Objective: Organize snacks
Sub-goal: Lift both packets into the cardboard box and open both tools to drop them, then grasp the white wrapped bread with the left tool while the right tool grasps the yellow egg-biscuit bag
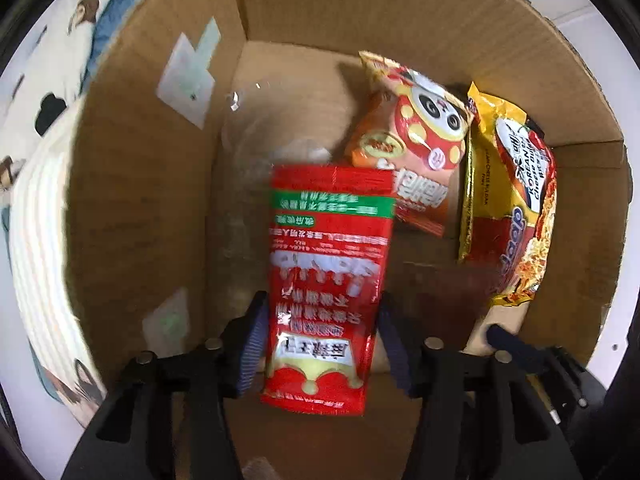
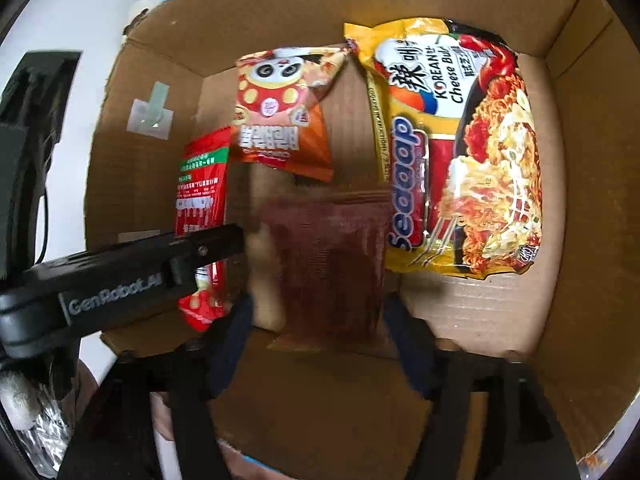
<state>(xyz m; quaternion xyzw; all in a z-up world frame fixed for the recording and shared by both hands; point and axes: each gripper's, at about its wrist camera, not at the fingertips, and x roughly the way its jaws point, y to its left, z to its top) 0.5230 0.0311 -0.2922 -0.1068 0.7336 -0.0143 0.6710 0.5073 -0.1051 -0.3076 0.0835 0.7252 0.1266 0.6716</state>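
My left gripper [image 1: 320, 332] is shut on a red snack packet [image 1: 326, 280] with white Chinese print and holds it inside an open cardboard box [image 1: 140, 200]. The packet also shows in the right wrist view [image 2: 202, 200], with the left gripper's black body [image 2: 120, 276] in front of it. My right gripper [image 2: 318, 320] is shut on a dark red translucent packet [image 2: 332, 264], blurred, over the box floor. An orange panda snack bag [image 1: 412, 148] [image 2: 284, 116] and a yellow Korean cheese noodle pack [image 1: 508, 200] [image 2: 460, 152] lie at the back of the box.
The box walls [image 2: 592, 200] rise on all sides, with tape patches on the left wall [image 1: 188, 84]. Outside the box on the left lies patterned fabric [image 1: 36, 128]. A white surface [image 2: 92, 12] shows beyond the box.
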